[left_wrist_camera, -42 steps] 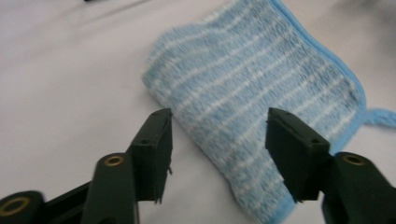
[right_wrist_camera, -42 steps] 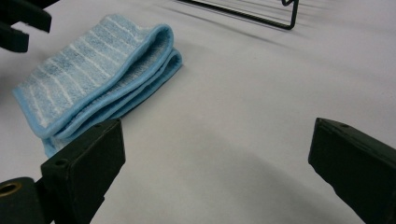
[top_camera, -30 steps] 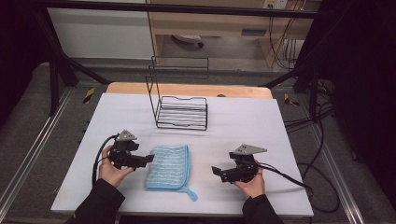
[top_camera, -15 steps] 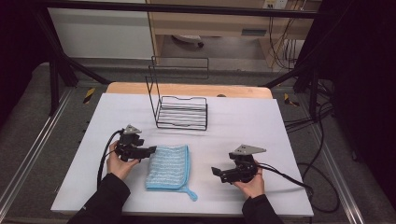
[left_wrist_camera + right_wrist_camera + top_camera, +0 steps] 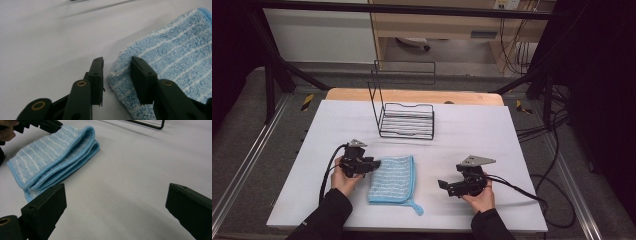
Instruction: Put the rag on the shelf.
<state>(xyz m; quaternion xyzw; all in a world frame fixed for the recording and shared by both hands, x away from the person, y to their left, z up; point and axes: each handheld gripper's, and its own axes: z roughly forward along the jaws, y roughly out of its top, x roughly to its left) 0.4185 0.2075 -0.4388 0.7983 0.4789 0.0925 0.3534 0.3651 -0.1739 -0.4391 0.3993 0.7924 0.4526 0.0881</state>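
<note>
We see the folded blue cloth (image 5: 393, 179) lying flat on the white desk (image 5: 492, 135), near the front edge and between the two hands, with its loop tag pointing toward the person. Our left gripper (image 5: 373, 164) sits at the cloth's left corner. In the left gripper view the left gripper (image 5: 117, 75) has its jaws astride that corner of the cloth (image 5: 175, 62); they have just been closing, with the corner between them, one pad at the fabric, a gap at the other, so no grip yet. Our right gripper (image 5: 443, 186) rests well to the right of the cloth, jaws spread wide with bare desk between them. A black wire rack (image 5: 406, 120) stands farther back.
</note>
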